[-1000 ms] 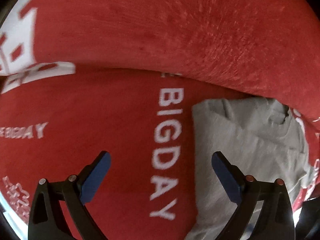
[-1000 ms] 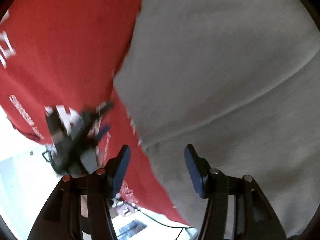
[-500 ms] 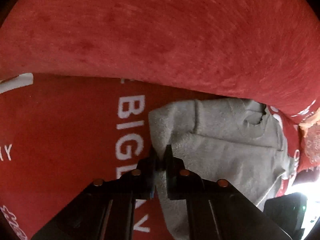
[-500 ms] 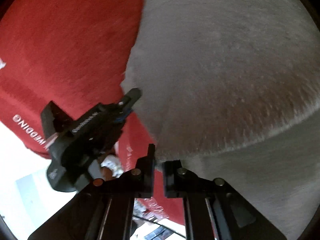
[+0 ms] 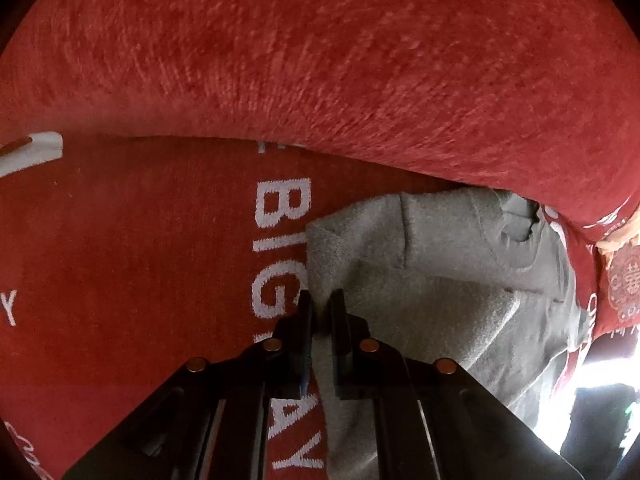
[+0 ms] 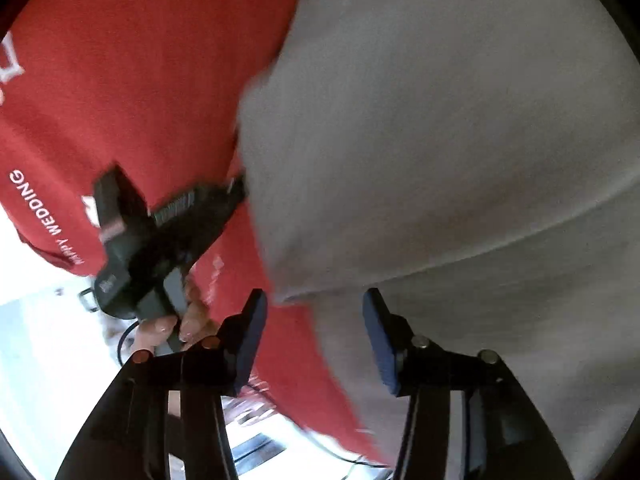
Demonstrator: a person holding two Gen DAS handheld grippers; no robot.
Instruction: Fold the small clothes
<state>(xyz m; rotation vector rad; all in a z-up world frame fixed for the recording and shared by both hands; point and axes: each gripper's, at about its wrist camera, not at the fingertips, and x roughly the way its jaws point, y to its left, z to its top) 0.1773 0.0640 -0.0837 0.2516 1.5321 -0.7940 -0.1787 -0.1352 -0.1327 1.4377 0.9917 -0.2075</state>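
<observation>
A small grey garment (image 5: pixel 448 280) lies on a red blanket (image 5: pixel 140 260) with white lettering. My left gripper (image 5: pixel 320 308) is shut on the garment's left edge and lifts a fold of it. In the right wrist view the grey garment (image 6: pixel 460 160) fills the right half of the frame. My right gripper (image 6: pixel 316 312) is open just above the garment's folded lower corner, holding nothing. The left gripper (image 6: pixel 192 216) also shows there, pinching the garment's left edge.
A raised ridge of the red blanket (image 5: pixel 340 60) runs across the back in the left wrist view. The blanket's edge (image 6: pixel 52 256) drops to a bright white floor (image 6: pixel 48 340) at the lower left, where a black cable lies.
My left gripper closed on the garment's left edge and still holds it. My right gripper shut on the garment's lower corner half a second ago and has now opened.
</observation>
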